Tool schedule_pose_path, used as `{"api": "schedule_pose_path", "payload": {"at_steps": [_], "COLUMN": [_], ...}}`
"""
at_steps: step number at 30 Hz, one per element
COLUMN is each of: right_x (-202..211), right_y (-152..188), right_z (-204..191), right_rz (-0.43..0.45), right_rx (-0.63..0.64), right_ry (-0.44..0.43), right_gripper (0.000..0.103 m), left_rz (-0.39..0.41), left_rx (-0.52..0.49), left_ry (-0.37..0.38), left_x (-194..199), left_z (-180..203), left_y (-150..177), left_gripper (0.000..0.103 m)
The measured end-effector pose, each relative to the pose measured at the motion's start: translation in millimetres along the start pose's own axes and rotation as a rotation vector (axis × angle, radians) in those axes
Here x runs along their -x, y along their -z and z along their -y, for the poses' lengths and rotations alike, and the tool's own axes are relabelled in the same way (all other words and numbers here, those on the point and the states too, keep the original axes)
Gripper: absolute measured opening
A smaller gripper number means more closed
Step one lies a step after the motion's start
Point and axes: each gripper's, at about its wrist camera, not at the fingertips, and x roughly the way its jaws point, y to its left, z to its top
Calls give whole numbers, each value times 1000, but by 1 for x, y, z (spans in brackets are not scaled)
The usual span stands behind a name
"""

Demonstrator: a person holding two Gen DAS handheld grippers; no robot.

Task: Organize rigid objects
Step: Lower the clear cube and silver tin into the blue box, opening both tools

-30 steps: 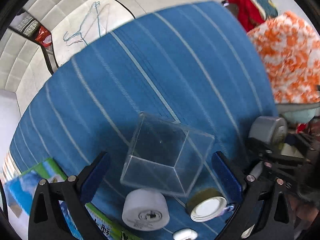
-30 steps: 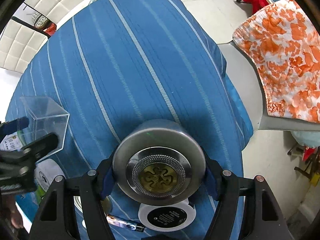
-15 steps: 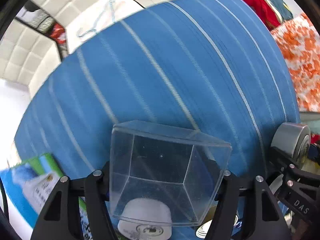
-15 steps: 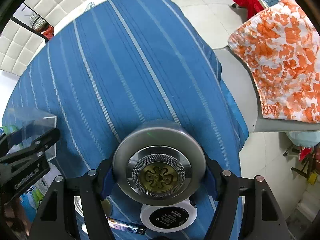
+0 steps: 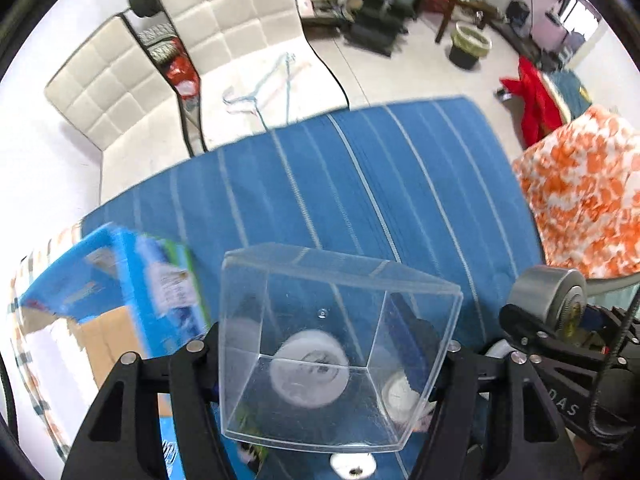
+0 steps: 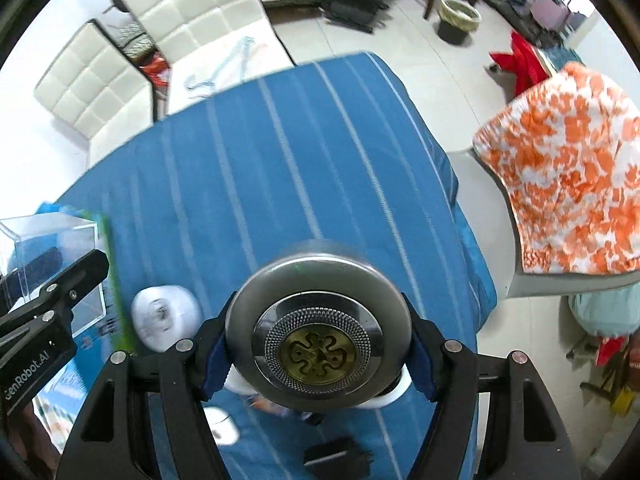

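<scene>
We find the left gripper (image 5: 334, 350) clenched on a clear plastic box (image 5: 336, 344), its jaws pressing the box's two side walls. The box is held up off the blue striped bed cover (image 5: 360, 184), tilted, with its open mouth facing the camera. Seen through the box's walls, below the left jaws, are a white roll (image 5: 308, 372) and a smaller white round lid (image 5: 400, 394) lying on the cover. A blue and green carton (image 5: 132, 280) lies just left of the left jaws, partly blurred.

We find the right gripper (image 6: 318, 354) clenched on a round metal tin (image 6: 318, 332), the blue jaw pads set against its rim on either side. The tin's face, with a brass-coloured emblem at its centre, is turned toward the camera, and the tin is carried clear of the cover. In the left wrist view the same tin (image 5: 546, 300) sits to the right of the left jaws, apart from the box.

In the right wrist view the white roll (image 6: 166, 312) lies on the cover just left of the right jaws, and the clear box (image 6: 52, 256) shows farther left. A black comb-like item (image 6: 338, 460) lies beneath the right jaws; we cannot identify it further. An orange and white cloth (image 6: 568, 184) hangs over a chair to the right of the bed.
</scene>
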Motion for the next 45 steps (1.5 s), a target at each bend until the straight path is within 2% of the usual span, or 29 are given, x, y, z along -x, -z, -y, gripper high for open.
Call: {"api": "schedule_pose_path", "payload": {"at_steps": [10,14,17,23,30,34,39,45], "right_x": [78,88,84,52,-20,-64,-103,-134], "right_y": [33,38,38,25,-9,-29,-36,-47], "right_z": [-106,-157,-193,-257,-321,-342,-365,-374], "right_rz": [89,100,82,31,-62,-96,-107,-173], "right_rx": [88,127,147,168,170,181,229,223], "right_ry": [-74,-104,-130,-175,-183,-135,-56,-61], "right_gripper": [73,73,73,73,73,74,74,74], "left_rz": [134,157,176,143,53,10,-52,-104], "left_rx": [77,104,146,236,305,336,372,400], "left_ry": [-6,-6,-30,-38,-36,-28,-2,2], "left_x": [81,102,109,92,42,12,-31,-65], "left_z": [-74,-102,-140,-209,-274,-295,-311,-324], "left_y": [37,48,60,74,80,80,82,89], "left_gripper": [64,64,64,64,64,64,64,64]}}
